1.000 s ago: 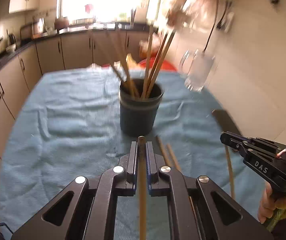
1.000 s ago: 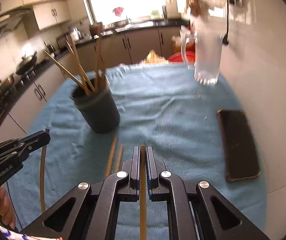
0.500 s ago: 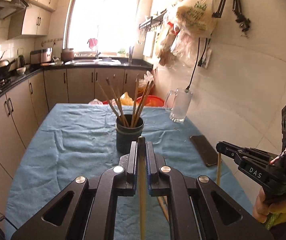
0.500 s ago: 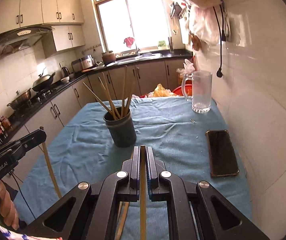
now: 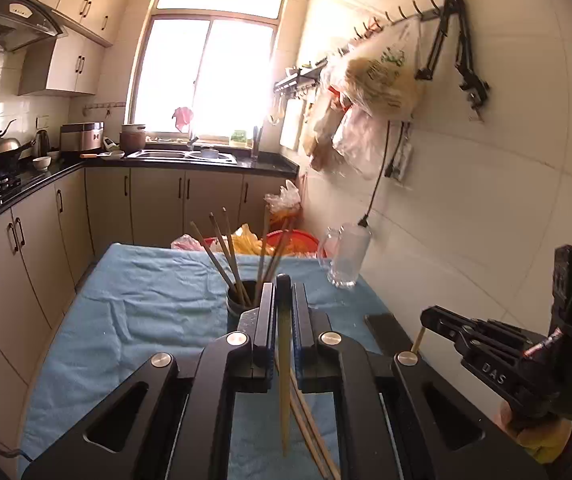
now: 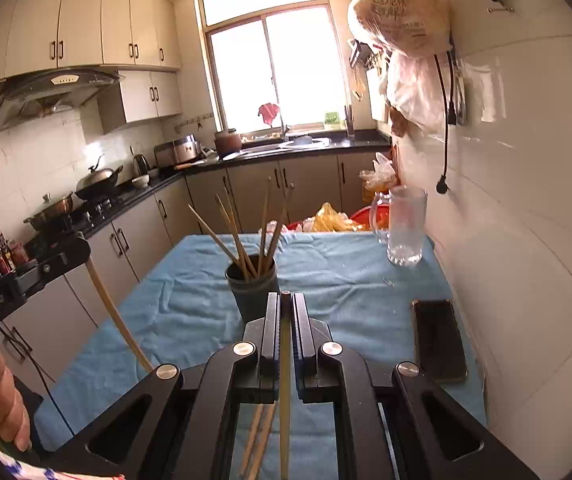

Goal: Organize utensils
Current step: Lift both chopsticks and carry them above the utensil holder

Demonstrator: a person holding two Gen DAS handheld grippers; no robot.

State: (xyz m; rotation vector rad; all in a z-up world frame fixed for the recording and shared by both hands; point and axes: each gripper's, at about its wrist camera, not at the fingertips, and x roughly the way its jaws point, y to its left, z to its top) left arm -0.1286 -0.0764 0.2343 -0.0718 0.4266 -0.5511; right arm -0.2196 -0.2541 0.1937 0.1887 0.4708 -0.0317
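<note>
A dark cup (image 6: 253,292) holding several wooden chopsticks (image 6: 241,236) stands mid-table on the blue cloth (image 6: 338,280); it also shows in the left wrist view (image 5: 237,304). My left gripper (image 5: 283,292) is shut on one chopstick (image 5: 284,380), held above the table on the near side of the cup. My right gripper (image 6: 285,304) is shut on another chopstick (image 6: 284,392), also raised. Two loose chopsticks (image 5: 310,428) lie on the cloth below the grippers, also seen in the right wrist view (image 6: 259,436).
A glass mug (image 6: 404,226) stands at the table's far right. A black phone (image 6: 438,340) lies by the right edge beside the tiled wall. Kitchen cabinets (image 6: 133,240) run along the left; plastic bags (image 5: 378,80) hang on the wall.
Both grippers have risen and pulled back from the cup, each still gripping its chopstick; the view tilted up from the table top to the whole kitchen.
</note>
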